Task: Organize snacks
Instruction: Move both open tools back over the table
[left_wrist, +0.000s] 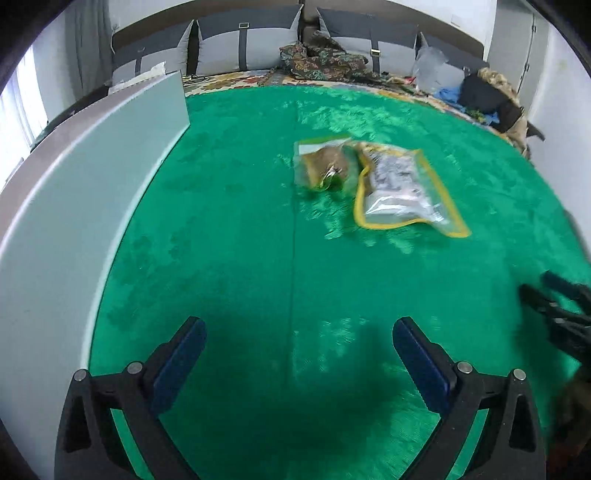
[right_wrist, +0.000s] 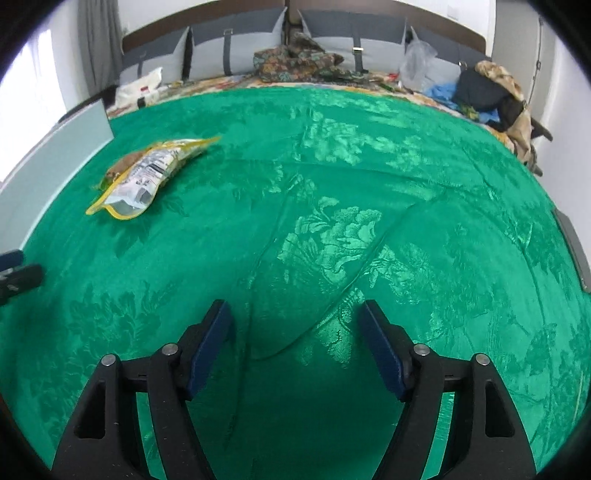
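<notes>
Two snack bags lie together on the green floral bedspread (left_wrist: 229, 229), well in from every edge and nearer its left edge, where a pale grey panel (left_wrist: 92, 177) stands: a yellow-rimmed clear pouch (left_wrist: 402, 188) overlaps the side of a green-topped bag of brown snacks (left_wrist: 321, 166). From the right wrist view the brown bag is almost hidden behind the yellow-rimmed pouch (right_wrist: 147, 173). The left gripper (left_wrist: 297, 354) hangs over bare cloth with its jaws spread wide and nothing between them; the right gripper (right_wrist: 295, 339) is likewise wide and empty, over a raised fold in the bedspread (right_wrist: 332, 258). Both are well short of the bags. The main risk, as I judge it, is the overlap: closing on the pouch where it covers the other bag could pinch both, or drag the lower one along and shove it across the slick cloth. The film looks thin and slippery, so a shallow pinch at the rim may slide off. Jaws coming down steeply into soft bedding could also snatch a fold of fabric with the bag. The left view is blurred, so the exact edge of each bag is hard to place.
</notes>
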